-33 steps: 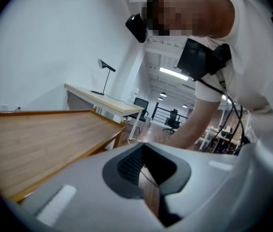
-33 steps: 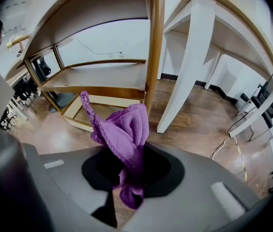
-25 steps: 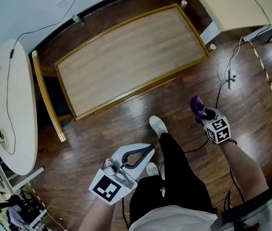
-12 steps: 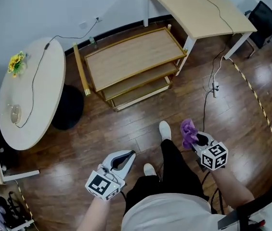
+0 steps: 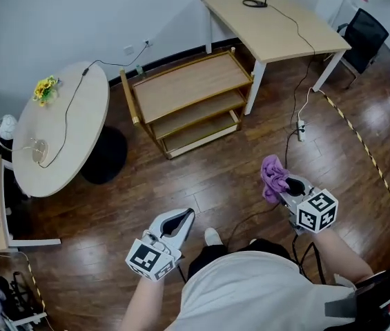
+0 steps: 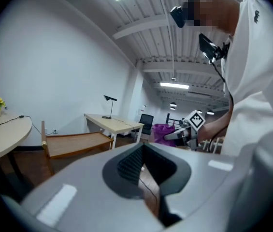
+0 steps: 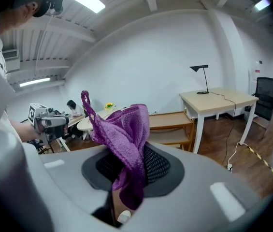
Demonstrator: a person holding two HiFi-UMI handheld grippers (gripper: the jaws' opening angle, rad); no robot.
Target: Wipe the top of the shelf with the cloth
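Observation:
The wooden three-tier shelf (image 5: 191,83) stands by the far wall, well away from both grippers. It also shows in the left gripper view (image 6: 76,141) and in the right gripper view (image 7: 167,121). My right gripper (image 5: 281,183) is held at waist height on the right, shut on a purple cloth (image 5: 273,174). The cloth (image 7: 124,134) bunches up out of the jaws. My left gripper (image 5: 181,219) hangs low on the left, shut with nothing in it. From the left gripper view, the cloth (image 6: 163,131) appears off to the right.
A round white table (image 5: 56,133) with yellow flowers (image 5: 45,88) stands left of the shelf. A pale desk (image 5: 277,26) is at its right, with a black chair (image 5: 362,29) beyond. A power strip and cable (image 5: 301,131) lie on the dark wood floor, beside striped floor tape (image 5: 367,154).
The shelf has shrunk and slid toward the top of the head view: the person has backed away from it. Both grippers keep their states, and the cloth stays in the right one.

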